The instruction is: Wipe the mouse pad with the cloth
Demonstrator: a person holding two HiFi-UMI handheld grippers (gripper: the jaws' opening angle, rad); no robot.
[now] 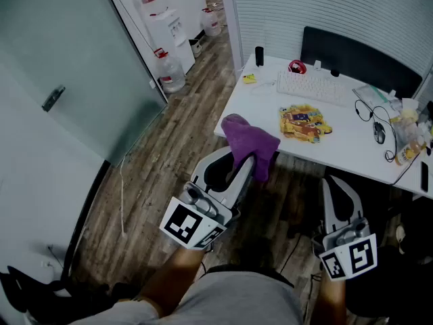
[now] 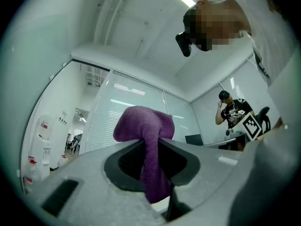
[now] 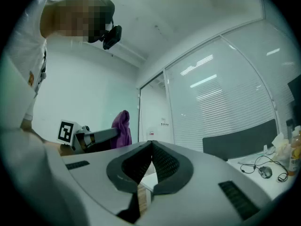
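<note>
1. Head view: the purple cloth [image 1: 249, 138] is being pinched in the left claw [image 1: 245, 162] at the near-left corner of the white surface [image 1: 352, 144]. The yellow patterned mouse pad [image 1: 305, 123] is lying on that surface, in front of the keyboard [image 1: 311, 87] and apart from the cloth. The right claw [image 1: 337, 185] is being held off the surface's near edge.
2. Left gripper view: the cloth is being squeezed between the jaws, its bunched top bulging above them and a tail hanging below.
3. Right gripper view: the jaws are being held pressed together, with nothing between them. The left claw with the cloth is being seen at left.
</note>
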